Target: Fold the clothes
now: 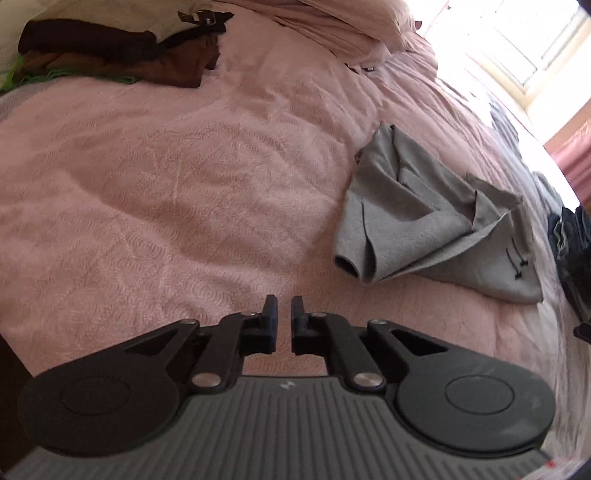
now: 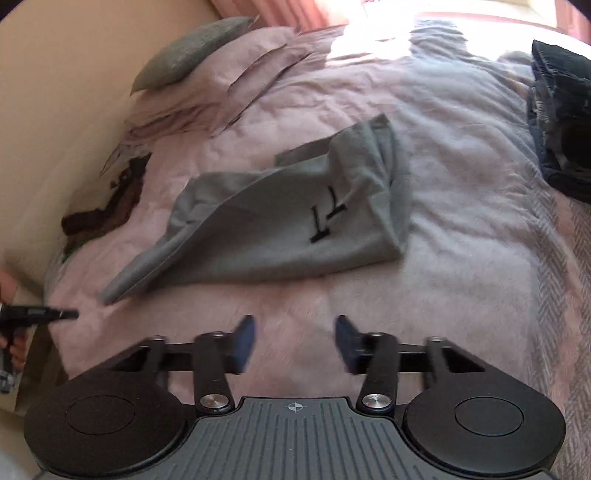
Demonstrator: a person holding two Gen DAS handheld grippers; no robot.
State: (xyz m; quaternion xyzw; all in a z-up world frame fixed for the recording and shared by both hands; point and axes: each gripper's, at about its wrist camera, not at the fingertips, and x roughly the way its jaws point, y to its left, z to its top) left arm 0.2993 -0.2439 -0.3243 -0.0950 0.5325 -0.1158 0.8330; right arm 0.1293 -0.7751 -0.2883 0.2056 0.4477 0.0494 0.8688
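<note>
A grey garment (image 1: 424, 221) lies crumpled and loosely folded on the pink bedspread (image 1: 184, 184), with small black marks stitched near one edge. In the right wrist view the same garment (image 2: 277, 221) lies just beyond my right gripper (image 2: 295, 332), which stands open over bare bedspread with nothing between its fingers. My left gripper (image 1: 284, 306) is shut and holds nothing. It hovers over the bed, with the garment ahead to its right. The left gripper's tip (image 2: 66, 314) and the hand holding it show at the left edge of the right wrist view.
A pile of brown clothes (image 1: 110, 51) lies at the far left of the bed. Pink pillows (image 1: 351, 26) and a grey pillow (image 2: 192, 51) sit at the head. Dark blue clothes (image 2: 561, 110) are stacked at the right side. A bright window (image 1: 517, 37) is beyond.
</note>
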